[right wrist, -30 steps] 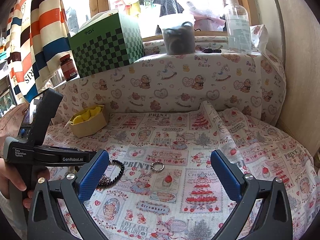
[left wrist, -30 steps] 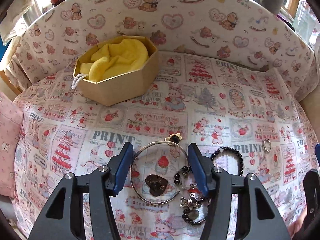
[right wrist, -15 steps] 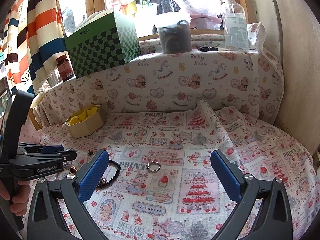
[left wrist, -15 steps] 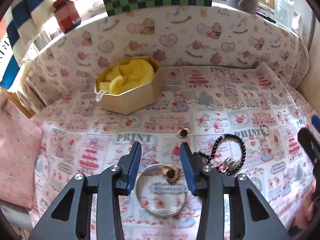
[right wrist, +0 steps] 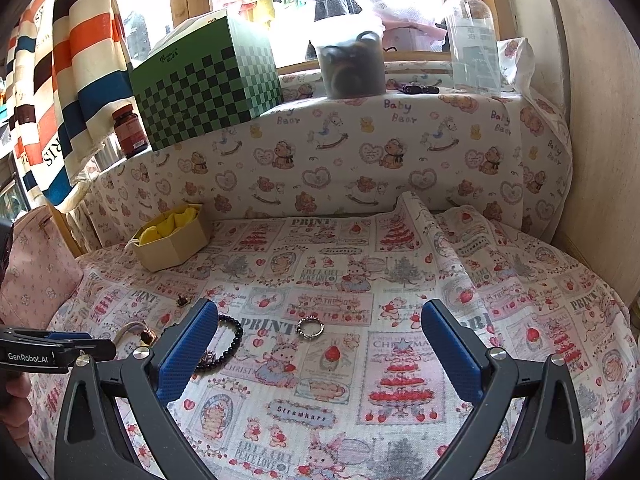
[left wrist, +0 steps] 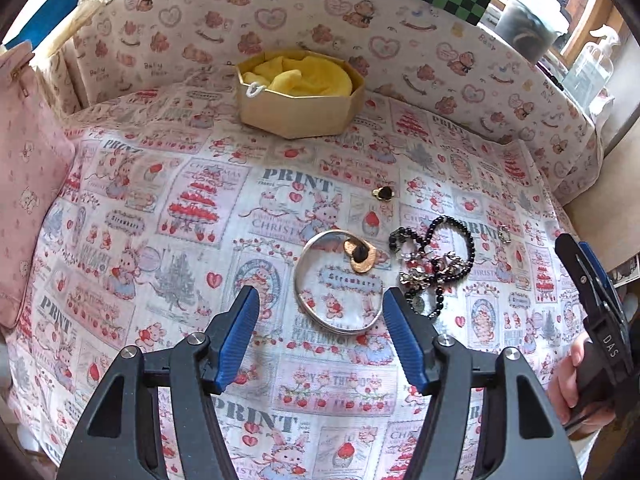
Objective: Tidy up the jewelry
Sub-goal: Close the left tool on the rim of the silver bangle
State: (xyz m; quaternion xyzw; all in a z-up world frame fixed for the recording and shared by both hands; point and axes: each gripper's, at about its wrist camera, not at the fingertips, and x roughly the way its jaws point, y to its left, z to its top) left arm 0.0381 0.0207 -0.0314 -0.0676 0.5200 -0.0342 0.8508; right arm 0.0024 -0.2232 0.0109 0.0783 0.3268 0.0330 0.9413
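A tan octagonal box (left wrist: 298,114) lined with yellow cloth stands at the back of the printed cloth; it also shows in the right wrist view (right wrist: 176,246). A silver bangle (left wrist: 316,308) lies just ahead of my open, empty left gripper (left wrist: 320,320), with a copper heart pendant (left wrist: 360,254) on its far rim. A black bead bracelet with charms (left wrist: 440,260) lies to its right. A small black earring (left wrist: 384,193) lies further back. A small silver ring (right wrist: 310,326) lies ahead of my open, empty right gripper (right wrist: 316,344).
A padded teddy-print wall (right wrist: 360,160) rings the surface. On the ledge stand a green checkered box (right wrist: 208,80), a brown jar (right wrist: 129,132), a grey tub (right wrist: 352,68) and a clear pump bottle (right wrist: 472,48). A pink cushion (left wrist: 28,184) lies left. The cloth has a raised fold (right wrist: 424,224).
My left gripper has opened wide and pulled back, so the bangle and pendant now lie ahead of the tips. The view has swung left. My right gripper has hardly moved.
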